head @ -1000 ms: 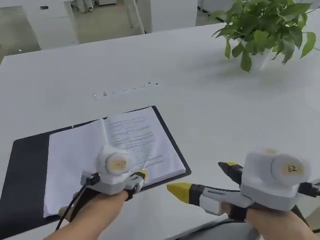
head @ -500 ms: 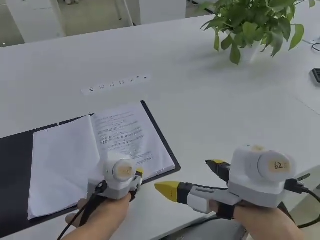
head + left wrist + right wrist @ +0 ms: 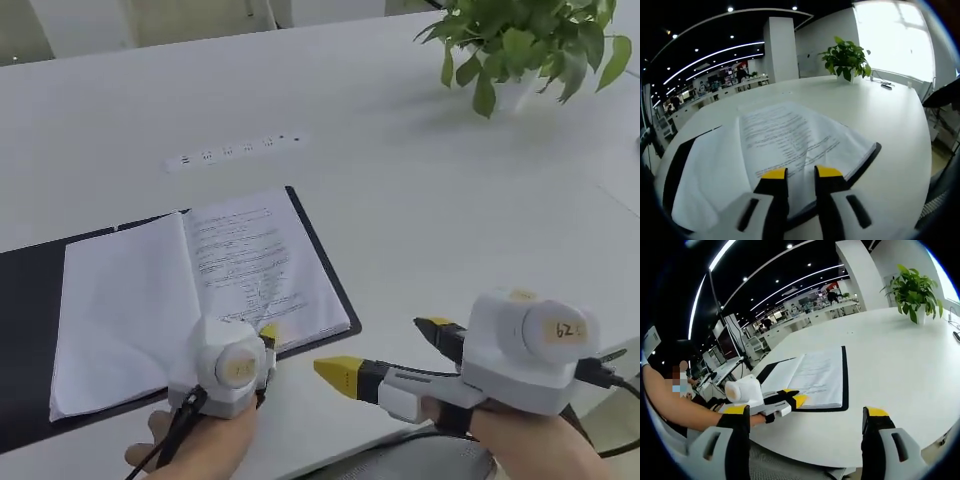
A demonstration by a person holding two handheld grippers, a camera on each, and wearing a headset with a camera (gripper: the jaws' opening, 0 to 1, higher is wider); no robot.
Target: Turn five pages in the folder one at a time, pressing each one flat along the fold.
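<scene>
Left tongs sit low at the near edge of the printed right-hand page, jaws drawn close with only a slim gap between the yellow tips. I cannot tell whether the sheet's edge has entered that gap. Right tongs hover off to the side over the white table, just beside the folder's near right corner. Their jaws stand wide apart and grip nothing.

What worries me is the pick-up. The sheets lie stacked at that near edge, so if I close the left tongs too deep I could catch two or three leaves and lose the count of five. If I close too shallow, the tips may slide off and only crumple the corner. Pulling upward before the right tongs steady the book could also drag the whole folder across the smooth tabletop, or tear the paper at the binding. And if I let the turned page drop without pressing, I judge it will bow up and fall back.

The flat black folder with white paper sheets lies open on the table in front of me, on my left and angled. Its black cover shows wide on the left and as a thin border along the right. The left-hand white page looks blank, while the right one carries lines of small print. Both bulge a little near the fold, so it is not pressed flat there.
</scene>
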